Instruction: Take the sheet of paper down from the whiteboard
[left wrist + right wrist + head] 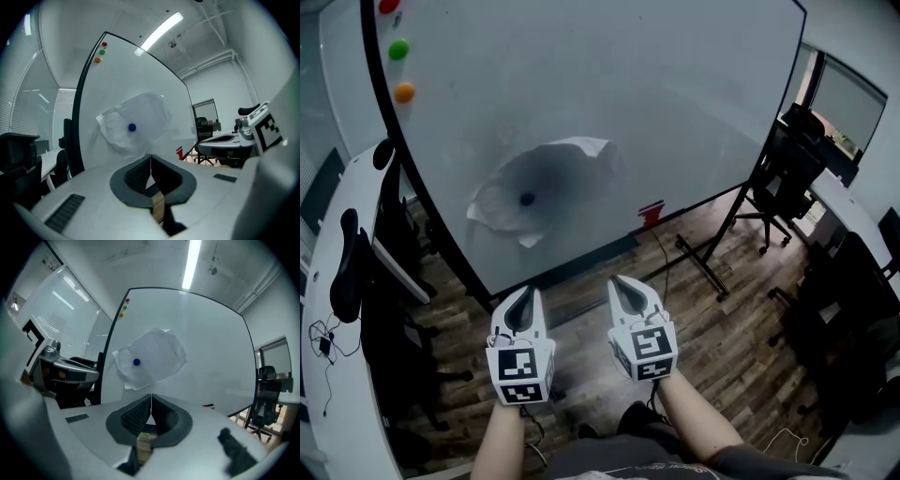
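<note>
The left hand-held gripper [527, 295] is held clenched on nothing, well short of the whiteboard [694, 112]. The sheet of paper [546, 187] is pinned to that board by a blue magnet [526, 199] (its edges look crumpled). It is judged light, limp and easily torn. A lower corner, seemingly lifted off the board, is best pinched while the magnet is freed. The right hand-held gripper [625, 284] is likewise clenched and empty.

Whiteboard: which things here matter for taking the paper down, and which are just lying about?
For the job: sheet of paper, blue magnet pinning it, whiteboard, left tongs and right tongs, both shut.
Lying about: green magnet, orange magnet, office chair, red object at the board's lower edge.
</note>
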A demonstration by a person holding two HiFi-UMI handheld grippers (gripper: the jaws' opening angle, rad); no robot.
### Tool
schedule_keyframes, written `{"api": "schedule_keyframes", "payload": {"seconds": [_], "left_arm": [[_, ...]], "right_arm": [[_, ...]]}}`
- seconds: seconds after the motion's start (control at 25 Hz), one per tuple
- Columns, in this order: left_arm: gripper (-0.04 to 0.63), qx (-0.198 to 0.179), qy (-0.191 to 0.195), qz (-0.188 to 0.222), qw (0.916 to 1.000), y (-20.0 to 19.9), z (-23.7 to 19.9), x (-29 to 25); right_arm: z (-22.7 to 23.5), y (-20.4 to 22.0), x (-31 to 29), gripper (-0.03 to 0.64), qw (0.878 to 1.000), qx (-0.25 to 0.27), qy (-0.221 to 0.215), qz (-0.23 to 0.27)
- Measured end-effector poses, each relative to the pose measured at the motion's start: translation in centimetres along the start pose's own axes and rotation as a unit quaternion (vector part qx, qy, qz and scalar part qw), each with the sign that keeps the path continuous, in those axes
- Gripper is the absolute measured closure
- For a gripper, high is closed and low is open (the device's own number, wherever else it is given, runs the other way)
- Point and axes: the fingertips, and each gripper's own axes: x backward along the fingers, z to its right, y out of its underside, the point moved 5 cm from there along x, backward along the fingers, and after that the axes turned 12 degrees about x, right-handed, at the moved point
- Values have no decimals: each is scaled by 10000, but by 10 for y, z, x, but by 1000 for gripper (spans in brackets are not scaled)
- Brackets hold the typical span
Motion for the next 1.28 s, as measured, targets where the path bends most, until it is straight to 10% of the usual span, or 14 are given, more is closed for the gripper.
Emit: {"api": "schedule_keyframes", "payload": {"seconds": [1.28], "left_arm": [[581,14,-1698,266,9851,-28,11,-83]], "right_arm": [[96,-9,-118,594,9902,167,-1347,337]]}}
